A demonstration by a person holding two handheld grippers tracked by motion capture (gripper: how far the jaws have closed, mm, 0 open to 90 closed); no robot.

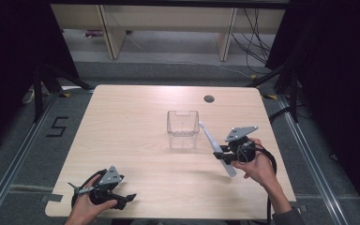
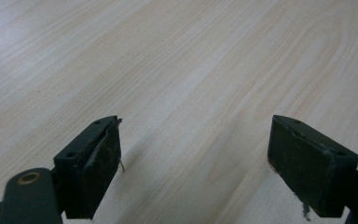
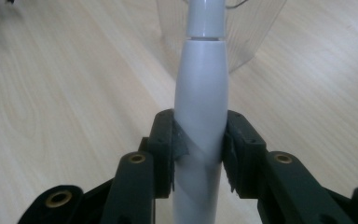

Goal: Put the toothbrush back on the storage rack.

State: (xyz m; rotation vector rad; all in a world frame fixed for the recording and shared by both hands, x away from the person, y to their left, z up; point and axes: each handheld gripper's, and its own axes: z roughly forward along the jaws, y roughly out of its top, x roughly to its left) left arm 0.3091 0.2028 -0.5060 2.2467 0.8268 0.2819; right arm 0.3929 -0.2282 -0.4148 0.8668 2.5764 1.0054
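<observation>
Right gripper (image 1: 222,154) is clamped on a white electric toothbrush (image 1: 214,147), jaws pinching the thick handle from both sides; in the right gripper view the toothbrush (image 3: 200,107) runs straight up between the pads (image 3: 168,149) with no visible slack. In the high view the brush is held lifted off the wooden table (image 1: 136,117), tilted, head end pointing far-left toward the clear plastic container (image 1: 183,127), handle end low and near. Head tip sits just beside the container's right rim, apart from it as far as I can tell, not yet over the opening. Container stands upright near table centre and looks empty. The container (image 3: 242,32) sits right behind the brush neck in the right gripper view. Left gripper (image 1: 122,199) rests at the near-left edge of the table, jaws spread wide, holding nothing; the left gripper view has bare table (image 2: 177,70) between them. Progress, judged: pick-up is done and the brush is most of the way to the container. Left to do: carry it over the rim, tip it more upright, lower it in, release. Left hand looks idle, well apart from the action.
</observation>
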